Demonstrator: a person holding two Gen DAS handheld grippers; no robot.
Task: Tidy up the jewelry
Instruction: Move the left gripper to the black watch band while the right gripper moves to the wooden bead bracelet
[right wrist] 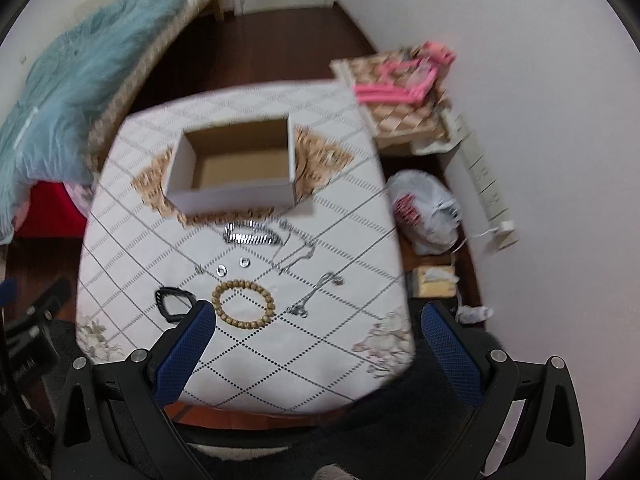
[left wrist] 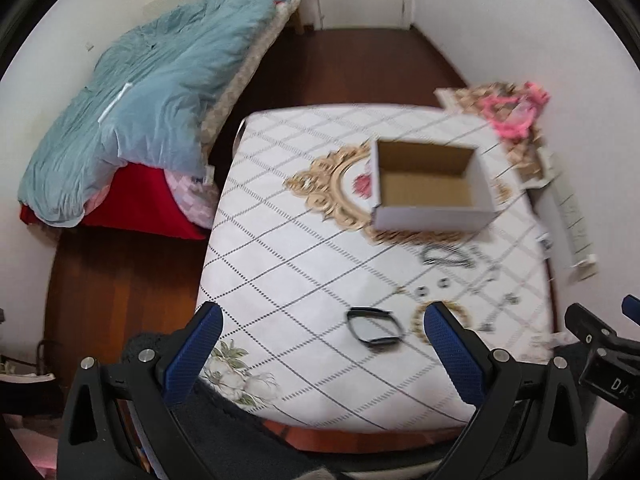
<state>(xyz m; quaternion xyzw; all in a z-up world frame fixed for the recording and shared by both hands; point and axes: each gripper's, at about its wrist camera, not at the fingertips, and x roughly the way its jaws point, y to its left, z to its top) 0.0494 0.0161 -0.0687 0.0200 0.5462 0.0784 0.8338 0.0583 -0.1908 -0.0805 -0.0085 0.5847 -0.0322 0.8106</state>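
An open, empty cardboard box (left wrist: 430,184) (right wrist: 236,168) stands on the patterned table (left wrist: 304,264) (right wrist: 224,364). In front of it lie a black bracelet (left wrist: 374,330) (right wrist: 172,303), a wooden bead bracelet (right wrist: 243,305), a silver link bracelet (right wrist: 252,236) (left wrist: 448,257), two small rings (right wrist: 232,266), and thin silver chains (right wrist: 316,294). My left gripper (left wrist: 320,320) is open and empty above the near edge, close to the black bracelet. My right gripper (right wrist: 316,316) is open and empty above the near edge, its left finger beside the bead bracelet.
A bed with a blue quilt (left wrist: 148,108) stands to the left. A low stand with pink hangers (right wrist: 400,84), a white plastic bag (right wrist: 426,212) and a power strip (right wrist: 486,188) sit right of the table by the wall. Dark wood floor (left wrist: 348,64) lies beyond.
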